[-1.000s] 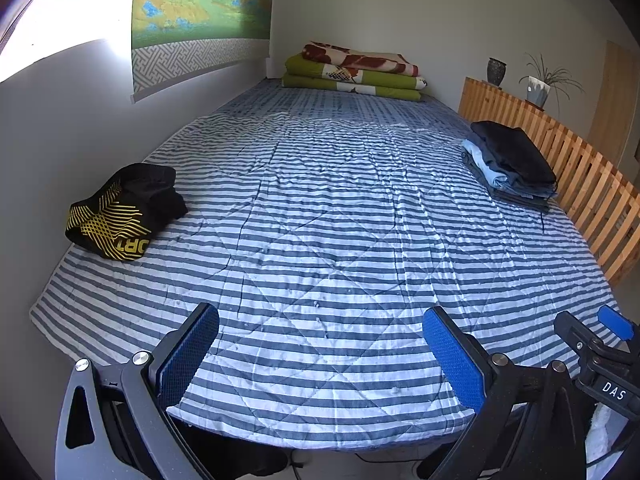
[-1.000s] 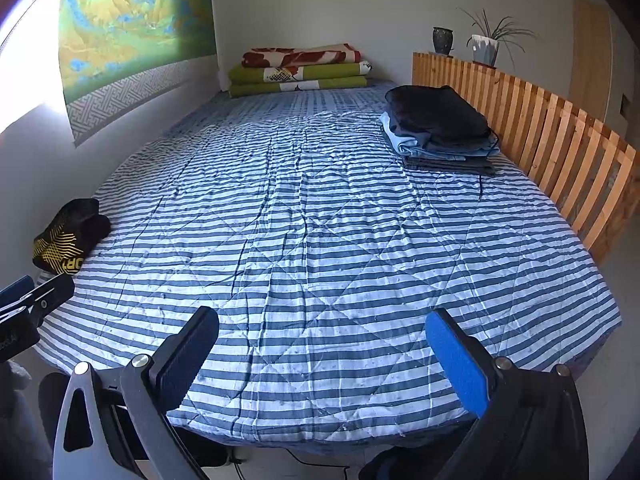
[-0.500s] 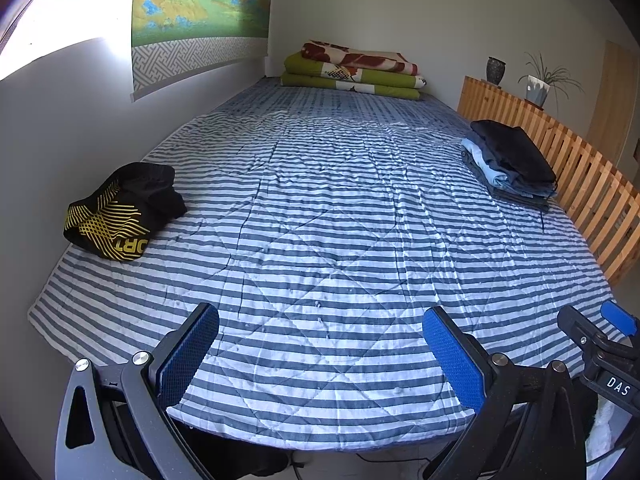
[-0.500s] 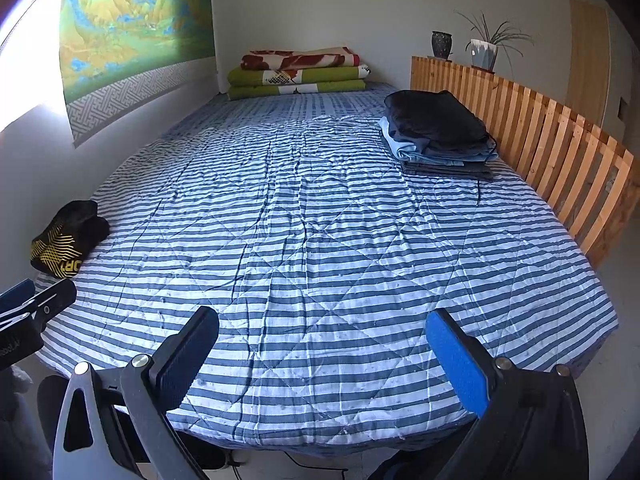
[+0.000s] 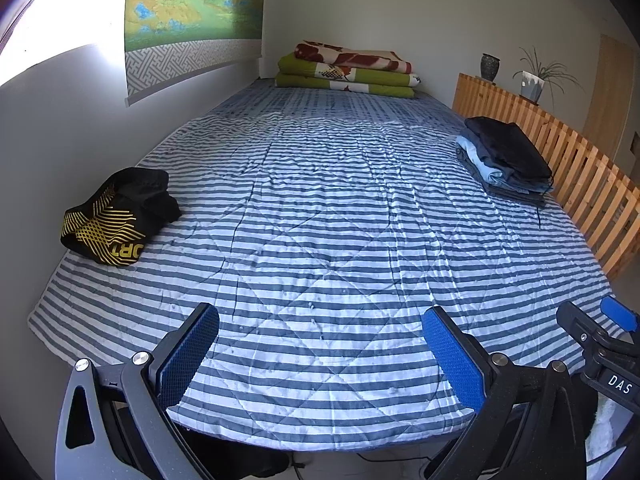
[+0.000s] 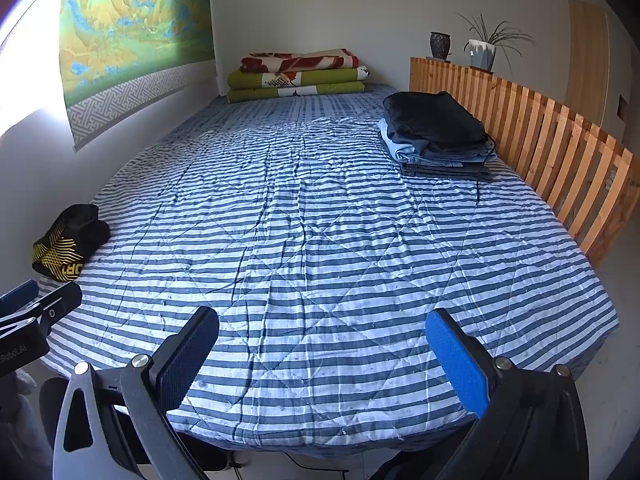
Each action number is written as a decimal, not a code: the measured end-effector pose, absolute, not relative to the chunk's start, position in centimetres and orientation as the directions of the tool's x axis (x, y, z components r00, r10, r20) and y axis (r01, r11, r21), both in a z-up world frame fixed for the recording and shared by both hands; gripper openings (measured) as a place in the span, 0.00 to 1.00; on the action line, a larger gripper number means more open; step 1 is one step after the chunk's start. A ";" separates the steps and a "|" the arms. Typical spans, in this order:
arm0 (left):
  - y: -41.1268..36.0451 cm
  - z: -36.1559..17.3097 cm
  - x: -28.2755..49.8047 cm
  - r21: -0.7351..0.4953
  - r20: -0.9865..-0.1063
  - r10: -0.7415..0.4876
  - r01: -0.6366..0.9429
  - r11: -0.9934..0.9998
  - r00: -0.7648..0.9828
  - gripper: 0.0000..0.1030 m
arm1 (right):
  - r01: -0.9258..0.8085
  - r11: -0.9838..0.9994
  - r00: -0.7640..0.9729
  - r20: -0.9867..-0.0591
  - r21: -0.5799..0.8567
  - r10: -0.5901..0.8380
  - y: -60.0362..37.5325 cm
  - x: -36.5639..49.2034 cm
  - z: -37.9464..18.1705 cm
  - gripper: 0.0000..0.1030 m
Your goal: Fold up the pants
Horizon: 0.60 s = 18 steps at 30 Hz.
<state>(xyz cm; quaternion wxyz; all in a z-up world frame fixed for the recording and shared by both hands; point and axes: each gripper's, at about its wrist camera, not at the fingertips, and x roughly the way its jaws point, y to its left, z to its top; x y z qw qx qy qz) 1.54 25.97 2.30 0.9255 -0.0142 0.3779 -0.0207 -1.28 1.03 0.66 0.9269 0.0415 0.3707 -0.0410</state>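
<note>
Crumpled black pants with a yellow line pattern [image 5: 118, 218] lie at the left edge of the striped bed [image 5: 320, 240], beside the wall; they also show in the right wrist view [image 6: 68, 244]. My left gripper [image 5: 320, 344] hovers open over the bed's near edge with nothing between its blue pads, well short of the pants. My right gripper [image 6: 322, 344] is open and empty too, further right along the same edge. A stack of folded pants [image 5: 506, 160], dark on top and light blue below, rests at the right side [image 6: 436, 136].
Folded green and red blankets [image 5: 348, 72] lie at the far end of the bed. A slatted wooden rail [image 6: 532, 136] runs along the right side, with a vase and a potted plant [image 6: 482, 46] on top. A wall hanging [image 5: 188, 12] covers the left wall.
Both grippers have drawn back slightly from the bed, so a little more of its near edge shows. Both remain open, and the clothes have not moved.
</note>
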 end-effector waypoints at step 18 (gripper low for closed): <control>25.8 1.7 1.6 -0.050 -0.704 -0.060 0.034 0.998 0.708 1.00 | 0.113 0.992 0.716 -0.697 0.047 -0.049 1.0 -1.3 0.4 0.99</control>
